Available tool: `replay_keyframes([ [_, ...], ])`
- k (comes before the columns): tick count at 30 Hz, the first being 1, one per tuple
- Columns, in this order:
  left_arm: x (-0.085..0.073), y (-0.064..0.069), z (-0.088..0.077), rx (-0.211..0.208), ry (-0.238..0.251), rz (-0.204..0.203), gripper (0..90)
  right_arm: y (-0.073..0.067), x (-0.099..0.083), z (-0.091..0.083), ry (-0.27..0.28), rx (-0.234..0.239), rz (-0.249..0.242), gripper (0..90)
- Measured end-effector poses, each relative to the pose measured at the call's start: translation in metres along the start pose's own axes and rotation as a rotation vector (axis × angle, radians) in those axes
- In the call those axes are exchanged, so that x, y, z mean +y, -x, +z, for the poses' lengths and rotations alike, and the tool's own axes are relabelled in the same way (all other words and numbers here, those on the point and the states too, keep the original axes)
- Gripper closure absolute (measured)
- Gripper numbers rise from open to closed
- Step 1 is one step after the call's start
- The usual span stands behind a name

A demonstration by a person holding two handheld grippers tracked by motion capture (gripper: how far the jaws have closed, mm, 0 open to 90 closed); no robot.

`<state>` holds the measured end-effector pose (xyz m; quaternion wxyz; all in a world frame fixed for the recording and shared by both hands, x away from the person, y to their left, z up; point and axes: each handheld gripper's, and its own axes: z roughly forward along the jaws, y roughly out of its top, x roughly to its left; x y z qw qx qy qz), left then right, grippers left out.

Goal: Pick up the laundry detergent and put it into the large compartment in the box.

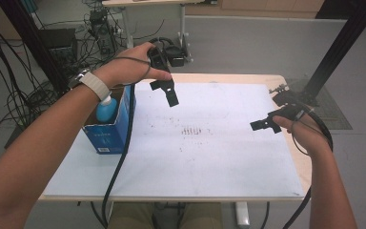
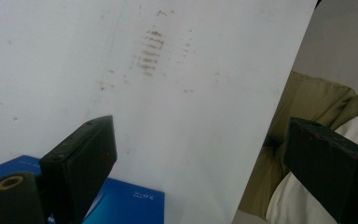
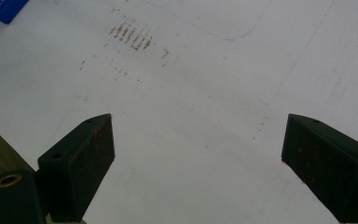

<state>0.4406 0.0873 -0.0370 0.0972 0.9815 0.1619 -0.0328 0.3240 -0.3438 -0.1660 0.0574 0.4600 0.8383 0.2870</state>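
Both grippers hover above the white sheet (image 1: 209, 157), jaws spread wide and empty. The left gripper (image 1: 170, 95) hangs just beside the blue box (image 1: 108, 136), which stands at the table's left edge with a blue bottle (image 1: 106, 109) upright inside it; the right gripper (image 1: 262, 125) waits well apart, near the right edge. Risk: a reach into the box may snag its wall or tip the light carton, because the trailing cable (image 1: 124, 143) lies against it. The box's white print is too small to read.
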Motion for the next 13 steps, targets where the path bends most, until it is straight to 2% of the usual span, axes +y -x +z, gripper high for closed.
replay_keyframes([
  [13,-0.0035,-0.0042,0.0002,-0.003,0.009,-0.010,10.2,0.0009,0.0035,0.0038,-0.004,0.005,-0.004,9.2],
])
